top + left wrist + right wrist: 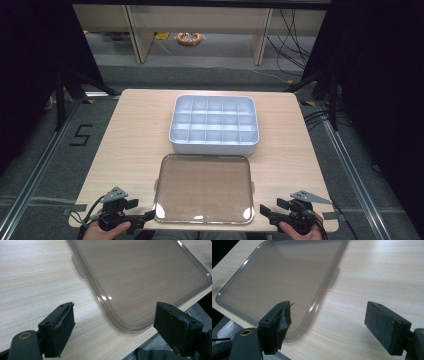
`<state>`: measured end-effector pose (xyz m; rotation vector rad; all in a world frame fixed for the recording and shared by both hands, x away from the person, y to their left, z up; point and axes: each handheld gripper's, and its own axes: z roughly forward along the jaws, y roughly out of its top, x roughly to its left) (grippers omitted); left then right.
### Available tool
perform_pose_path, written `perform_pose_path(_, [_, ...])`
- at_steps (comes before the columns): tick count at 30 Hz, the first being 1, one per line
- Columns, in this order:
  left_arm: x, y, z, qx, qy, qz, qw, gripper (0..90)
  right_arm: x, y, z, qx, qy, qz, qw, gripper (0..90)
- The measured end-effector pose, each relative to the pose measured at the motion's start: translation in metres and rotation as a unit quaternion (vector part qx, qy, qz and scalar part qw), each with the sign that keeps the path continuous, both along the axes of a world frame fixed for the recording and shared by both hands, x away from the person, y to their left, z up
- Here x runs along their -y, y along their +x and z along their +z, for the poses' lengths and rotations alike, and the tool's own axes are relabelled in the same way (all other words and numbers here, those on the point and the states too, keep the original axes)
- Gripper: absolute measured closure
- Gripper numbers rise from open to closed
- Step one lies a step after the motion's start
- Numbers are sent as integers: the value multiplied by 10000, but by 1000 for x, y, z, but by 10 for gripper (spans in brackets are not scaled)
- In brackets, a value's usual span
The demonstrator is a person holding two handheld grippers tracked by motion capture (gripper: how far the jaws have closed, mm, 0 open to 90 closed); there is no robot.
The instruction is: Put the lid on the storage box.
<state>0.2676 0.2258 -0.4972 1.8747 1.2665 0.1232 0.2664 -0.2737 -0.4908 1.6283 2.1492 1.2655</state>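
Note:
A clear plastic lid [203, 189] lies flat on the wooden table [130, 130], near its front edge. Behind it stands a pale blue tray [215, 146] divided into several empty compartments. My left gripper [140, 210] sits at the lid's front left corner, open. In the left gripper view the lid [140, 272] has its rounded corner between my left gripper's [115, 315] jaws, untouched. My right gripper [274, 210] is open at the front right corner. In the right gripper view the lid's [279, 275] corner lies by the left jaw of my right gripper [328, 312], with bare table between the pads.
The lid has a small tab on each side [78, 267] [333, 277]. The table's front edge runs just under both grippers. Beyond the table are metal floor rails [45, 165], black stands and cables [290, 35].

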Motion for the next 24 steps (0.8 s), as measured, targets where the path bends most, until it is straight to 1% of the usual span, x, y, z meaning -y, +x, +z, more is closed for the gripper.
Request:
perform_pose_path(1, [0,0,0,-6,13,-11,10000,166,0,0,0,0,0,0,10000,225])
perform_pose_path(2, [0,0,0,-10,39,-42,10000,167,-1,-1,0,-58,73,-37,9999,226])
perform_pose_path(3, [0,0,0,-21,18,-51,10000,168,-1,-1,0,-76,204,12,9998,226])
perform_pose_path(4, [0,0,-1,-19,7,-41,10000,170,-1,-1,2,-87,120,-33,9999,227])
perform_pose_path(5, [-1,1,0,-48,109,-92,9999,171,-2,-1,1,-156,209,-78,9996,227])
perform_pose_path(6, [-1,1,0,-48,109,-92,9999,177,-2,-1,1,-156,209,-78,9996,227])
perform_pose_path(7, [1,0,-1,-35,14,-26,10000,177,-1,-1,1,-144,122,-64,9998,228])
perform_pose_path(8, [1,0,-1,-34,-17,-37,10000,184,-1,-1,0,-138,231,-61,9996,228])
perform_pose_path(9, [1,0,-1,-28,3,-52,10000,187,-3,-3,1,-334,502,-62,9982,228])
perform_pose_path(10, [1,0,-1,-33,-30,-41,10000,200,-3,0,-1,-217,471,-54,9986,231])
perform_pose_path(11, [0,0,-1,-59,-57,-61,9999,215,-2,0,-3,-177,430,-8,9989,231])
perform_pose_path(12, [0,1,-1,-77,-121,-47,9999,215,-2,0,-3,-177,430,-8,9989,231])
perform_pose_path(13, [1,1,-1,-63,-148,-42,9999,251,-4,-2,0,-389,633,-22,9972,235])
perform_pose_path(14, [1,1,-1,-52,-151,-46,9999,251,-4,-2,0,-389,633,-22,9972,235])
perform_pose_path(15, [1,2,-1,-34,-163,-53,9998,276,-5,1,-3,-325,660,14,9973,241])
perform_pose_path(16, [1,2,-1,-34,-163,-53,9998,292,-5,1,-3,-325,660,14,9973,241])
perform_pose_path(17, [3,3,-2,-102,-239,15,9997,301,-8,3,-5,-284,671,53,9973,246])
perform_pose_path(18, [3,3,-2,-102,-239,15,9997,307,-8,3,-5,-284,671,53,9973,246])
perform_pose_path(19, [3,4,-3,-74,-247,-35,9997,318,-14,2,-4,-535,865,34,9948,251])
perform_pose_path(20, [4,4,-2,-120,-231,-18,9997,318,-14,2,-4,-535,865,34,9948,251])
perform_pose_path(21, [7,6,-3,-110,-241,-40,9996,342,-18,5,-5,-496,847,-1,9952,255])
perform_pose_path(23, [8,7,-3,-125,-212,-76,9997,359,-20,8,-6,-527,830,34,9952,260])
perform_pose_path(24, [10,8,-4,-134,-243,-60,9996,369,-19,10,-6,-418,779,99,9960,262])
